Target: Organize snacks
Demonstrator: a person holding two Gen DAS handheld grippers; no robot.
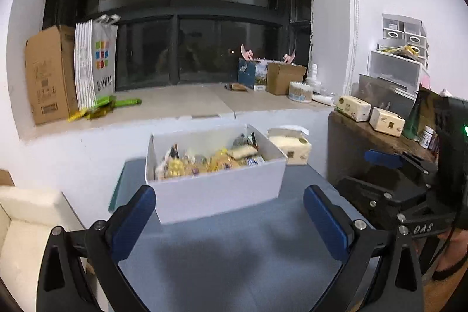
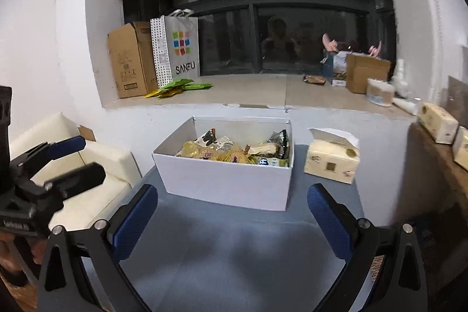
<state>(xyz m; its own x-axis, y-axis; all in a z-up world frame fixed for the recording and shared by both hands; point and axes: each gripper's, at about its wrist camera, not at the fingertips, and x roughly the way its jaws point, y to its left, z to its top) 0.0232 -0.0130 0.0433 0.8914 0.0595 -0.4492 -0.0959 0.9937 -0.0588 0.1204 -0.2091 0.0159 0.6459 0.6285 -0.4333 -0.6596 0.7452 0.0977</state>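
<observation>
A white box (image 1: 216, 189) (image 2: 225, 180) full of snack packets (image 1: 210, 161) (image 2: 234, 151) stands on the grey-blue table (image 1: 234, 253) (image 2: 234, 253), in front of both grippers. My left gripper (image 1: 229, 212) is open and empty, just short of the box's near wall. My right gripper (image 2: 232, 211) is open and empty, also just short of the box. The right gripper also shows at the right edge of the left wrist view (image 1: 395, 183), and the left gripper at the left edge of the right wrist view (image 2: 58, 165). Green and yellow snack packets (image 1: 105, 107) (image 2: 178, 86) lie on the window ledge.
A tissue pack (image 1: 291, 146) (image 2: 332, 158) sits right of the box. The ledge (image 1: 181, 104) (image 2: 248, 92) holds a cardboard box (image 1: 49, 75), a SANFU bag (image 2: 181, 48) and small boxes (image 1: 282, 76). A wooden shelf (image 1: 377, 136) is at right, a cream seat (image 2: 96, 165) at left.
</observation>
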